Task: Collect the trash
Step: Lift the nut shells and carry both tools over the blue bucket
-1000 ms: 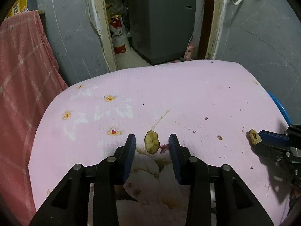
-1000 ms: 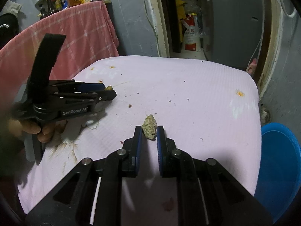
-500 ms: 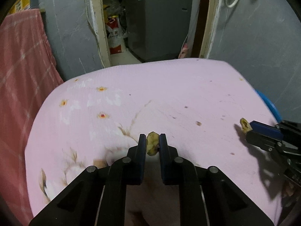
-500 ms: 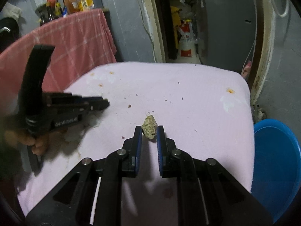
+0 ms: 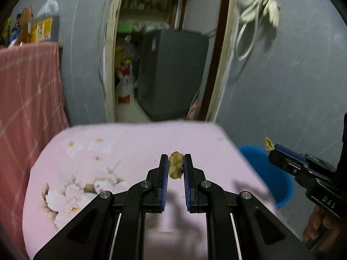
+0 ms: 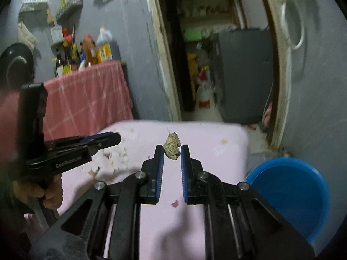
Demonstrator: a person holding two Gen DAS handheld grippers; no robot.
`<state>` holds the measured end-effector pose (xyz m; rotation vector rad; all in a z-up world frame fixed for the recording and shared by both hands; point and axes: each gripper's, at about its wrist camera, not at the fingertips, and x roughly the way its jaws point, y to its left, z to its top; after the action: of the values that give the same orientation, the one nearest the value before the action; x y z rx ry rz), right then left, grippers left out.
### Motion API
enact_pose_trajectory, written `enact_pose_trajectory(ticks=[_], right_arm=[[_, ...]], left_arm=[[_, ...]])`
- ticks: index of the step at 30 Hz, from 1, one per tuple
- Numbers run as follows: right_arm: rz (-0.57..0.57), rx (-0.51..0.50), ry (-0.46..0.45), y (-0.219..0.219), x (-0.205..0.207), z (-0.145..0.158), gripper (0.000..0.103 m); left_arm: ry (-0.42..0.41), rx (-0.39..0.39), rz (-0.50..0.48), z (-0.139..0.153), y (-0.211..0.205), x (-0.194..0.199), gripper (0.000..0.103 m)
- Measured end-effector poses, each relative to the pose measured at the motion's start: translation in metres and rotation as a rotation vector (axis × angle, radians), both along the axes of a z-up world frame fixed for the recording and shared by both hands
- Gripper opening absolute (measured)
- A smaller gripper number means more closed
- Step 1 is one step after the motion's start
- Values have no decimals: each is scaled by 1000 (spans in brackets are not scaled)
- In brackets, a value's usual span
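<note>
Blue pads of the left gripper are clenched on a yellowish peel, and the right gripper pinches a crumpled scrap at its very tips; both bits hang in the air above the pink cloth, clear of it. A blue bin stands on the floor just beside the table's right edge, the likely place for both. The risk I judge greatest is a drop on the way over: each piece is held only by a thin edge at the fingertips, so a quick swing or a slight slackening could let it fall back on the cloth or onto the floor short of the bin. The two grippers also sit near each other and could knock together over the bin. A second ago the peel lay on the cloth between wide left jaws, which have since closed on it, and both grippers were low over the table; now they are raised and the bin shows more fully.
</note>
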<state>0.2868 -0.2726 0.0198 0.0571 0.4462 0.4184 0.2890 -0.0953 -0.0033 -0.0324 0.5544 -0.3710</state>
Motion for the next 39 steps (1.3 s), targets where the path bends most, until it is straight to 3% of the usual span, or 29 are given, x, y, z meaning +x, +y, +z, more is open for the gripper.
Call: enact_pose_trajectory(ticks=[13,21,31,39], right_arm=[[-188,18,-282,-78,-64,63,15],[-301,-5,-354,-124,-88,70,15],[-386,6,-367,-167,-97,61,15],[-414,36,-303,-191,-86,36,15]], left_arm=[[-271,-106,-63,69,-67,-51,11],[-322,-116,-160,83,-119,-56,11],[-312,-97,-238,76,-167,-49,11],[-206,-44,-258,49,-203,-28,11]])
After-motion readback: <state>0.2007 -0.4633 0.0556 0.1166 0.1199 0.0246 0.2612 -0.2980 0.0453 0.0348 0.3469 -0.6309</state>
